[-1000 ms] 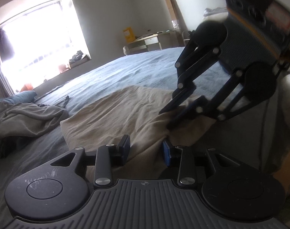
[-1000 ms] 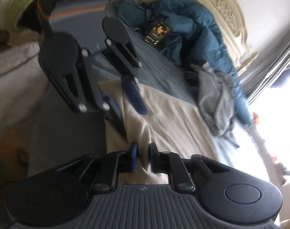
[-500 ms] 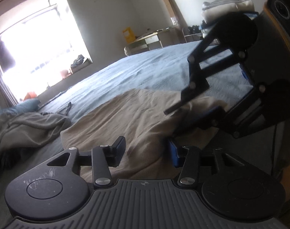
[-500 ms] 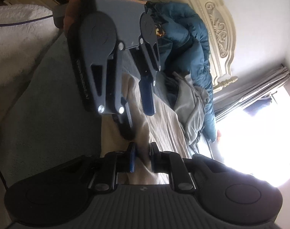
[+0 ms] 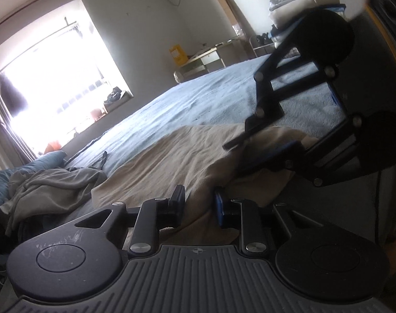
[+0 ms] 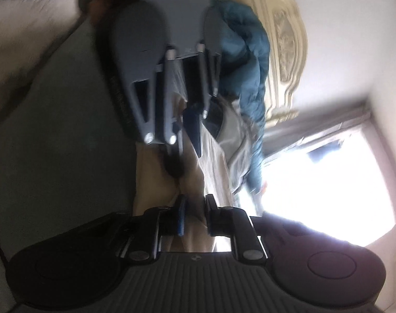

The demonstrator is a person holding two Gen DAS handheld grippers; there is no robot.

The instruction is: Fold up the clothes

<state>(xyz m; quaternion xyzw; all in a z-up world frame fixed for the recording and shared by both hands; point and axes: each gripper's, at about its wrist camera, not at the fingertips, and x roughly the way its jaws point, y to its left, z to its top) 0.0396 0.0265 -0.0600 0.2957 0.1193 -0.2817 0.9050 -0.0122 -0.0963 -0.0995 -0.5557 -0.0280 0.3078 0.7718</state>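
A beige garment (image 5: 158, 167) lies spread on the blue bed (image 5: 198, 99). At its near edge my left gripper (image 5: 199, 203) has a raised ridge of the beige cloth between its pads; the jaws are closing and the pads touch the fabric on both sides. Just to the right, my right gripper (image 5: 234, 159) points in from the side with a fold of the same edge between its fingers. In the blurred right wrist view the beige garment (image 6: 213, 161) fills the narrow gap of the right gripper (image 6: 196, 214). Facing it, close, is the left gripper (image 6: 187, 156).
A crumpled grey garment (image 5: 49, 190) lies to the left beside a dark blue duvet (image 6: 250, 52) and the carved headboard (image 6: 286, 39). A bright window is behind them. A desk (image 5: 205, 60) and stacked linens (image 5: 302, 2) stand past the bed's far side.
The left jaws have narrowed onto the cloth ridge. The right gripper has come lower and closer to the left one and has rolled, and its view has turned.
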